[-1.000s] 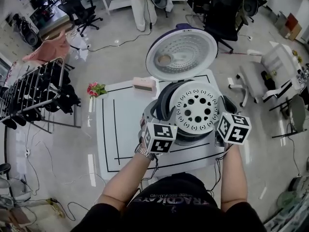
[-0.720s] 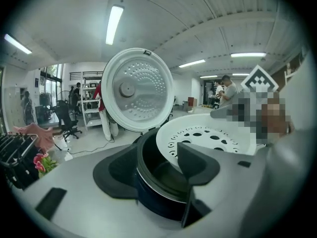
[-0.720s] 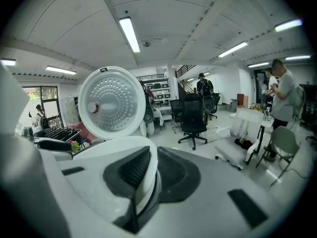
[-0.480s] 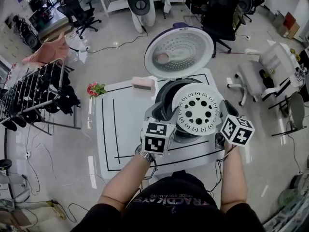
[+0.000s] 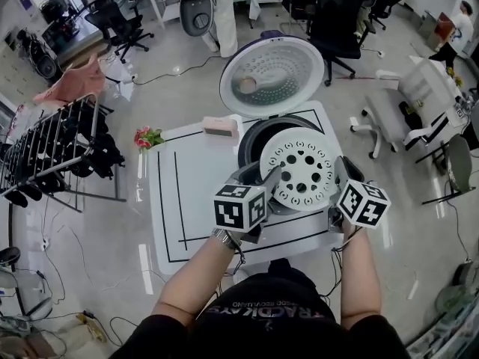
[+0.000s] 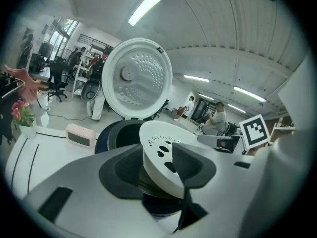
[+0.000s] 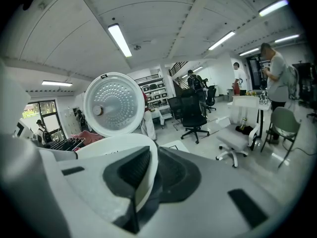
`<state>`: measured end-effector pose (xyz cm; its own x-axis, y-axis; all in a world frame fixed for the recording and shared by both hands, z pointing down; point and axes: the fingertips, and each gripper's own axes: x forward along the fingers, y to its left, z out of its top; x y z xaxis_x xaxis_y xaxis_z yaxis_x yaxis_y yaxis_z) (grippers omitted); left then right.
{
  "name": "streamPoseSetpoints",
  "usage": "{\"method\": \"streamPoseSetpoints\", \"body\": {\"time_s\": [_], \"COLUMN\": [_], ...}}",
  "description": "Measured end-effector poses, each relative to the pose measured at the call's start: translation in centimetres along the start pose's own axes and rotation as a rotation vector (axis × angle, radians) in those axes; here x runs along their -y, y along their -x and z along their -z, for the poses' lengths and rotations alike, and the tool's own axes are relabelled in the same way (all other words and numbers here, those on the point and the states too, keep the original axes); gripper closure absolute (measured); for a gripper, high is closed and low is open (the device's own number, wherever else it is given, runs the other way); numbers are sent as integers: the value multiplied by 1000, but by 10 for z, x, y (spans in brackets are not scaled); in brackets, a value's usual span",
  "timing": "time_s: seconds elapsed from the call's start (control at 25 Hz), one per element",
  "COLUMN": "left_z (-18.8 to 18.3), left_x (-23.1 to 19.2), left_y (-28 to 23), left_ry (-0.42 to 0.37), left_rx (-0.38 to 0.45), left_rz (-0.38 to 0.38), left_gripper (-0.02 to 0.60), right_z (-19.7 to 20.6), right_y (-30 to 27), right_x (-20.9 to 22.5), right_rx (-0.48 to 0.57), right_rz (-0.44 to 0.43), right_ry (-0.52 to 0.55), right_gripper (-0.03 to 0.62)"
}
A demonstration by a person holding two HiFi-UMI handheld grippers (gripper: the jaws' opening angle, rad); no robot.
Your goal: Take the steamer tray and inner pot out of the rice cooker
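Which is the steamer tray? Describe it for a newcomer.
On the white table stands an open rice cooker. The steamer tray is the white disc tilted over its front; unlike the finely dimpled lid behind, it has large round holes.

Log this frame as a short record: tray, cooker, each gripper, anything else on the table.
steamer tray: raised over the cooker, tilted
rice cooker: on the white table, lid open
left gripper: jaws closing, tray rim between them
right gripper: jaws shut on the tray rim
other: small pink clock beside the cooker
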<state>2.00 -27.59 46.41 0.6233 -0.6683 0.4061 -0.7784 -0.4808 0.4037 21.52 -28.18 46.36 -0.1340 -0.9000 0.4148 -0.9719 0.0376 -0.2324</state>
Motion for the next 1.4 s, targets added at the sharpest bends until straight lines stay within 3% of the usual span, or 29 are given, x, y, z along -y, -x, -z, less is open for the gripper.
{"method": "streamPoseSetpoints", "body": {"time_s": [0.32, 0.68, 1.04, 1.4], "left_z": [-6, -22, 8, 55], "left_x": [-10, -74, -147, -201], "left_y": [39, 142, 270, 330], "left_ry": [5, 27, 95, 152], "left_rx": [75, 237, 294, 258], "left_rz": [-46, -215, -429, -570], "left_gripper": [410, 425, 433, 433], "right_z": [-9, -29, 16, 64], "right_y": [21, 27, 30, 22], "right_x": [-39, -167, -309, -390], "right_rx": [52, 141, 86, 26], "right_rz": [-51, -232, -446, -568], "right_ry": [12, 139, 206, 266], "right_gripper": [543, 543, 543, 543]}}
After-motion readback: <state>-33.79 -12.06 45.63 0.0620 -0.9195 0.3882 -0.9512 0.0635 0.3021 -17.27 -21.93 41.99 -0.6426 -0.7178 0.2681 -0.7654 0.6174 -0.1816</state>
